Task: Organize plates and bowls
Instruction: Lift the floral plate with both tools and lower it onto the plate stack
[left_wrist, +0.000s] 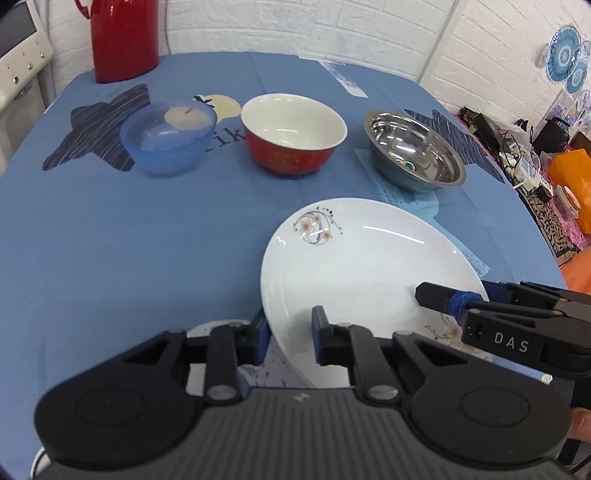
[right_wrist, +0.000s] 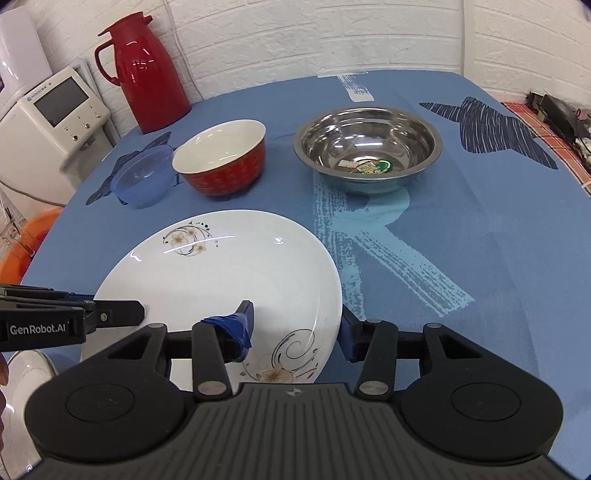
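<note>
Both hand-held grippers pinch the same round white ceramic plate with a brown flower print (left_wrist: 354, 266); the left hand-held gripper (left_wrist: 288, 332) has its blue-padded fingers on either side of the near left rim, one under and one over, and the right hand-held gripper (right_wrist: 295, 328) clamps the near right rim in the same way. The plate is glossy and shallow, tilted, its near part lifted off the bench (left_wrist: 110, 258); a second white plate (right_wrist: 26, 373) shows partly under the left edge. Behind stand three bowls in a row, well apart from the fingers: a translucent blue plastic bowl (left_wrist: 168, 138), a red ceramic bowl with white inside (left_wrist: 293, 134), and a shiny steel bowl with a sticker in its bottom (right_wrist: 367, 147). A blue printed cloth covers the bench; a red glossy thermos jug (right_wrist: 147, 70) and a white machine (right_wrist: 55, 114) stand before a white brick wall.
</note>
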